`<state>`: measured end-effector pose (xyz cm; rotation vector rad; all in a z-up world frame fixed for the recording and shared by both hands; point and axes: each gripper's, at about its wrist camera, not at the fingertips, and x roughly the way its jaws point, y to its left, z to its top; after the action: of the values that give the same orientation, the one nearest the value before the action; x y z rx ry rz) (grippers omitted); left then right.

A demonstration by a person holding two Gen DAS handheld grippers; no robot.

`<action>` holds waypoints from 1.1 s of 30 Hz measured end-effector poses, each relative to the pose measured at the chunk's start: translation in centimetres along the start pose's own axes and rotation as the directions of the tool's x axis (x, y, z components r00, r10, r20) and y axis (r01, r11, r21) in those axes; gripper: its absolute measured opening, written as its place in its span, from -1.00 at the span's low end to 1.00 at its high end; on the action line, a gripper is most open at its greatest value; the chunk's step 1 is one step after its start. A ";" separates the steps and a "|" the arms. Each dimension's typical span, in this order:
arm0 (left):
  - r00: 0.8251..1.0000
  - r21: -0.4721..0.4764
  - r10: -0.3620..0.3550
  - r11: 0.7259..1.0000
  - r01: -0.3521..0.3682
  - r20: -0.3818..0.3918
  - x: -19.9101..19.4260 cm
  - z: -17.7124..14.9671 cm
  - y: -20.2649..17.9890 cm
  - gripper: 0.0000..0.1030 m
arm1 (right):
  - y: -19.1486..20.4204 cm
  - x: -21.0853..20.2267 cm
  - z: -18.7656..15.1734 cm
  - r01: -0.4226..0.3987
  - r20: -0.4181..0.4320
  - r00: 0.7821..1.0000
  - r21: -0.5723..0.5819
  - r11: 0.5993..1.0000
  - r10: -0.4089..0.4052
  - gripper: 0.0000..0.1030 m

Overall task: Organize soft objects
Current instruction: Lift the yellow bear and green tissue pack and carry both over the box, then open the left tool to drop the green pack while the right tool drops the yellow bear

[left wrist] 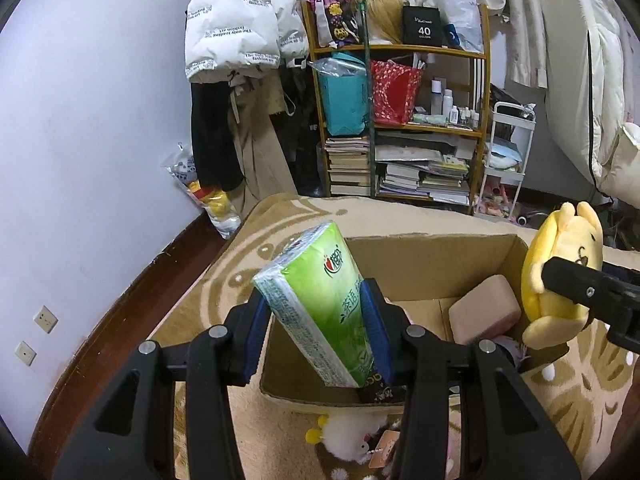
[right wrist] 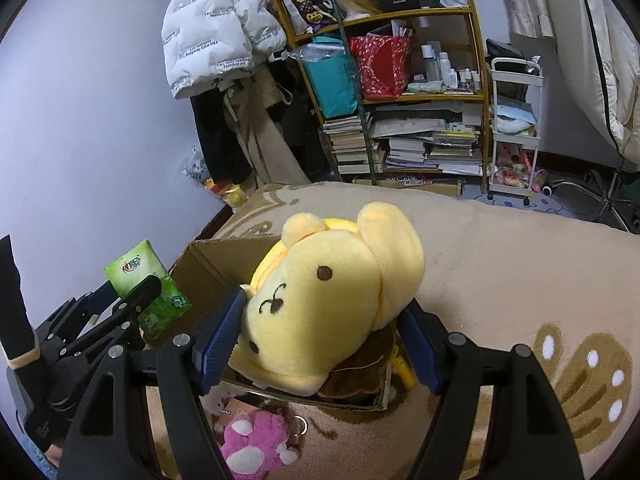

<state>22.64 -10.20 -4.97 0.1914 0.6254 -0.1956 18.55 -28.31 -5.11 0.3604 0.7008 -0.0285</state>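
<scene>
My left gripper (left wrist: 316,328) is shut on a green tissue pack (left wrist: 316,304), tilted and held over the near left part of an open cardboard box (left wrist: 420,256). A pink sponge block (left wrist: 484,314) lies inside the box at the right. My right gripper (right wrist: 320,340) is shut on a yellow plush bear (right wrist: 332,300), its blue pads (right wrist: 218,344) pressing both sides, above the box's (right wrist: 208,276) near edge. The bear (left wrist: 560,280) and the right gripper's finger show at the right of the left wrist view. The left gripper (right wrist: 132,300) with the tissue pack (right wrist: 148,284) shows at the left of the right wrist view.
The box rests on a beige patterned blanket (right wrist: 500,280). A pink plush (right wrist: 256,440) and a white fluffy toy (left wrist: 348,436) lie on the blanket in front of the box. A loaded shelf (left wrist: 400,120), hanging coats (left wrist: 240,40) and a white cart (left wrist: 508,152) stand behind.
</scene>
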 end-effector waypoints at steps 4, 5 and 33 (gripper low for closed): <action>1.000 -0.004 -0.014 1.000 0.014 -0.023 0.3 -0.4 -0.1 -0.14 | 0.1 0.2 -0.1 -0.007 -0.015 1.000 -0.007 1.000 0.007 0.53; 0.999 -0.003 -0.020 1.000 0.020 -0.030 0.4 -0.4 -0.2 -0.14 | 0.1 0.3 0.0 -0.008 -0.018 1.000 -0.007 1.000 0.008 0.53; 0.997 0.011 0.016 1.000 -0.015 -0.075 -2.5 -2.0 1.9 0.42 | -0.1 1.2 -1.0 -0.008 -0.081 0.997 0.000 1.000 0.008 0.75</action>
<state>19.97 -7.63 -4.83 0.2140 0.6979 -0.1774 18.81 -27.96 -6.62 0.3655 0.7795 -0.0062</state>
